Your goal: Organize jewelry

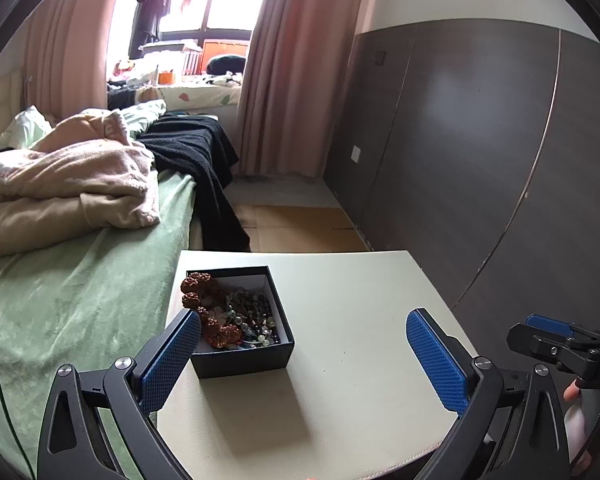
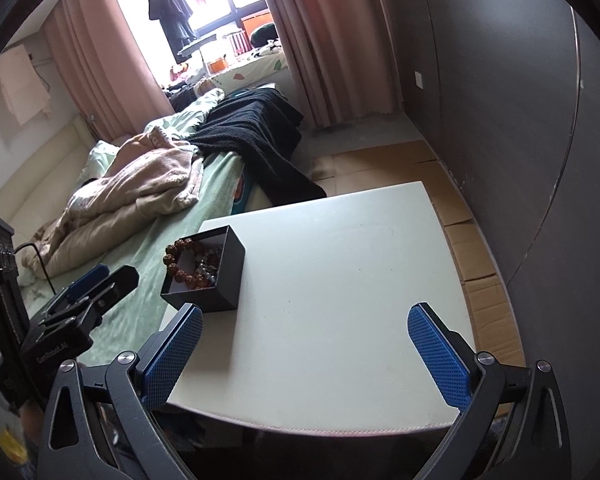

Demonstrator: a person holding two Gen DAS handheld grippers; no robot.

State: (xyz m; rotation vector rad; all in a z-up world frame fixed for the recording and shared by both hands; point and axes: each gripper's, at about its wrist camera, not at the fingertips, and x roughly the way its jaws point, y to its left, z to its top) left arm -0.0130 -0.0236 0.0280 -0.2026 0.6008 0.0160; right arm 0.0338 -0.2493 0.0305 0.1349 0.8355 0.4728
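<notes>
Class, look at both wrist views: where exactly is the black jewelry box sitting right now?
The black jewelry box sits on the white table, at its left edge beside the green bed. It lies just ahead of the left gripper, open-topped and full of beaded bracelets.

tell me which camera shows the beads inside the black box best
The left wrist view: it looks down into the black box, so the beads show clearly, brown strand and mixed small ones. The right wrist view sees the box from its side; its wall hides part of the beads.
</notes>
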